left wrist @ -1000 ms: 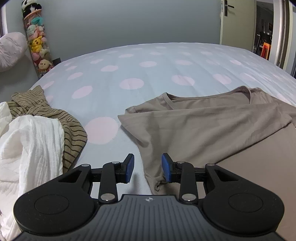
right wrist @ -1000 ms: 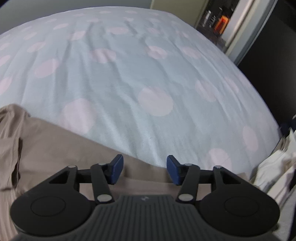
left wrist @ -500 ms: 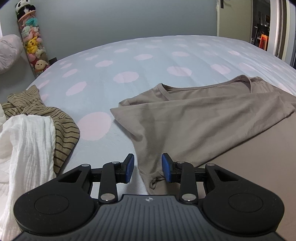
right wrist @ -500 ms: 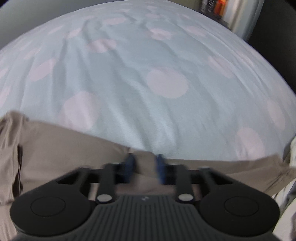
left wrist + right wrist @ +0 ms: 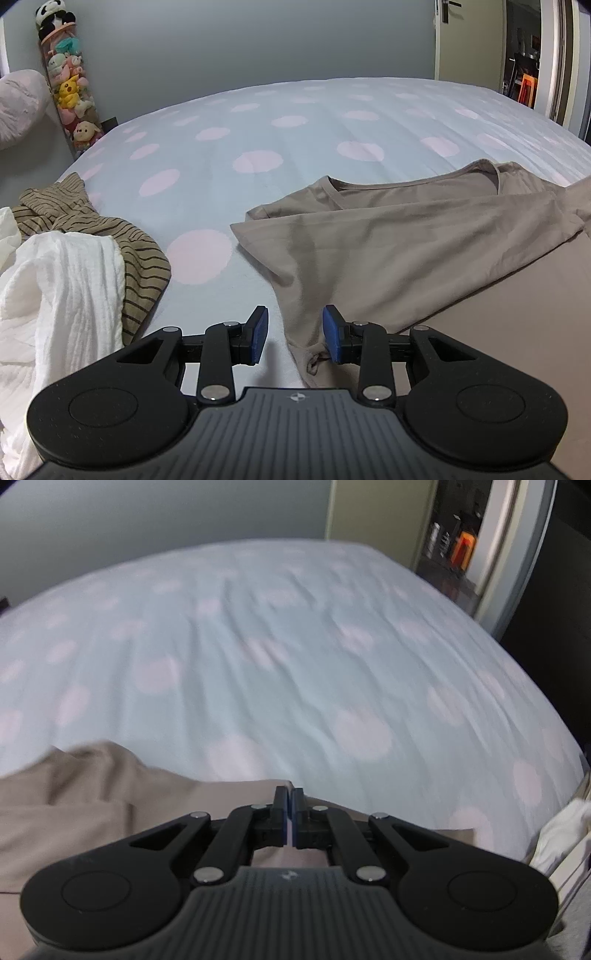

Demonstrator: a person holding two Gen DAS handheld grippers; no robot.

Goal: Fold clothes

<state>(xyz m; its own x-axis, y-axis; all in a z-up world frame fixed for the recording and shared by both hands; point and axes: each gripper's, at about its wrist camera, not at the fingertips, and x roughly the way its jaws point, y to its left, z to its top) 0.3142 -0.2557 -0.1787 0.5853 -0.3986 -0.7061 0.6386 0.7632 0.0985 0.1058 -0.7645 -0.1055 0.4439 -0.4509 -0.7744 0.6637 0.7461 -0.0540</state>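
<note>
Left wrist view: a taupe T-shirt [image 5: 424, 240] lies spread on the polka-dot bedsheet [image 5: 258, 147], filling the centre and right of the frame, its neckline toward the upper right and one sleeve folded across the body. The left gripper [image 5: 294, 334] hangs at the lower centre with its blue pads spread apart and holding nothing; the shirt's near edge, with a small knot or puckered corner, lies between the pads, closer to the right-hand one. The garment's long axis runs from that corner away toward the upper right, so the left gripper is the nearer tool for this edge, and a fold would likely carry it forward along that line. At the left of the frame sit a white textured cloth [image 5: 62, 295] and a brown striped garment [image 5: 110, 236], well apart from the shirt; a column of plush toys [image 5: 72, 85] stands at the upper left. Right wrist view: the right gripper [image 5: 289, 805] has its pads pressed together at the lower centre, apparently pinching the taupe T-shirt [image 5: 92, 805] at its edge. The frame is motion-blurred, and the gripper body hides the fabric below the pads, so how much cloth is caught cannot be made out.
</note>
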